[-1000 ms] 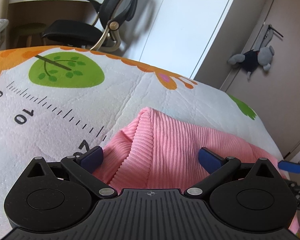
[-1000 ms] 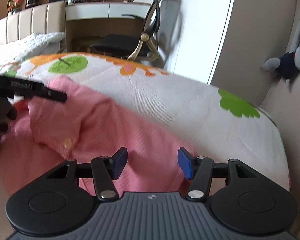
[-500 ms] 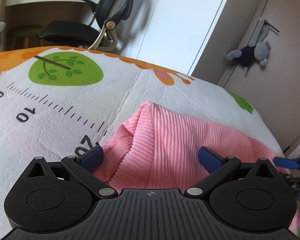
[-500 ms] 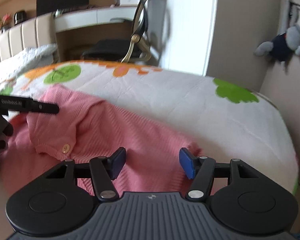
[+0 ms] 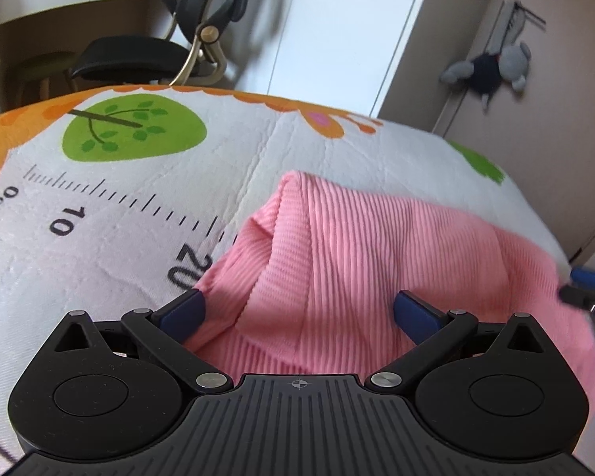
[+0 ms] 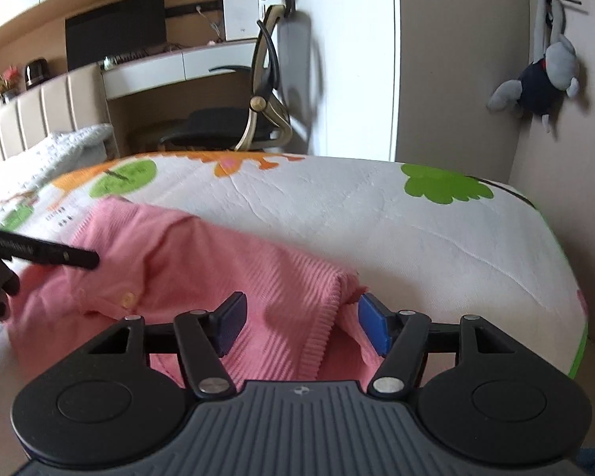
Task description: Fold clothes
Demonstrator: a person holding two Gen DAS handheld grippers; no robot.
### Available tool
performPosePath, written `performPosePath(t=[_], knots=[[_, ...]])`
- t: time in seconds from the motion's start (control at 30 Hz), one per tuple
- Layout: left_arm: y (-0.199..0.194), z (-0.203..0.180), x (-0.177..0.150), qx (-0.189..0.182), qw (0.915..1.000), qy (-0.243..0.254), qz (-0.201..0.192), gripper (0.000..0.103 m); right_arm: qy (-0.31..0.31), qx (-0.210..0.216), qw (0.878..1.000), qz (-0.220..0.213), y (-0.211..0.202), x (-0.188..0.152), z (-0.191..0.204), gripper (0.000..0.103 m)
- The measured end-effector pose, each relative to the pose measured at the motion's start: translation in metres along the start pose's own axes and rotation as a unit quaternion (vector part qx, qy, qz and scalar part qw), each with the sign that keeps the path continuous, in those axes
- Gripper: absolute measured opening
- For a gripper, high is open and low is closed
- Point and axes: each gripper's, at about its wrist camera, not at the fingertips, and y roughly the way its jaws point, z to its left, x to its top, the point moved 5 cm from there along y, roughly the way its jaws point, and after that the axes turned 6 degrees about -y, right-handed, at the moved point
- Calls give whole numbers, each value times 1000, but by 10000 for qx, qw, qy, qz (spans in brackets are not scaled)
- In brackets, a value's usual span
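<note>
A pink ribbed knit garment [image 5: 377,261] lies rumpled on the near part of the bed, with a raised fold at its left end. My left gripper [image 5: 297,313] is open, its blue pads either side of the cloth without closing on it. From the right wrist the same pink garment [image 6: 218,261] shows a pale button [image 6: 128,298] and a ribbed hem edge [image 6: 329,317]. My right gripper [image 6: 301,325] stands open over that hem. The left gripper's black finger [image 6: 47,254] shows at the far left edge there, and the right gripper's blue tip [image 5: 591,279] at the left wrist view's right edge.
The bed cover [image 5: 139,206] is white with green trees, orange shapes and a printed ruler. A black office chair [image 6: 254,119] and a desk [image 6: 170,67] stand beyond the bed. A grey plush toy [image 6: 543,75] hangs on the wall. The bed's right edge [image 6: 575,317] drops off close by.
Both grippers have tilted and come closer to the garment. The right one now stands over the ribbed hem, which has bunched up between its pads. Both stayed open.
</note>
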Motion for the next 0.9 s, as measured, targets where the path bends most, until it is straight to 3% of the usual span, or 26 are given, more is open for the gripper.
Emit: performPosePath(t=[0.2, 0.47, 0.7, 0.73, 0.77, 0.8, 0.83, 0.87, 0.9], knots=[[-3, -5, 1, 111, 9998, 148, 97, 103, 446, 359, 9982, -161, -7, -1, -1, 67], [-8, -3, 5, -656, 9975, 106, -258, 102, 904, 231, 9944, -494, -37, -17, -21, 68], [4, -16, 1, -754, 9967, 58, -306, 98, 950, 549, 9940, 23, 13, -28, -6, 65], [6, -19, 1, -706, 9970, 109, -298, 86, 888, 577, 9944, 67, 21, -29, 0, 42], [8, -23, 1, -656, 9973, 165, -286, 62, 762, 569, 9954, 113, 26, -30, 6, 23], [9, -24, 2, -601, 9976, 203, -272, 56, 639, 538, 9965, 36, 22, -26, 11, 20], [8, -24, 4, -559, 9978, 212, -286, 42, 517, 504, 9974, -62, 17, -21, 15, 13], [-2, -25, 7, -597, 9974, 224, -339, 20, 395, 470, 9980, -161, 11, -16, 19, 13], [-12, -25, 10, -644, 9969, 237, -396, 18, 355, 551, 9974, -312, -1, -11, 21, 12]])
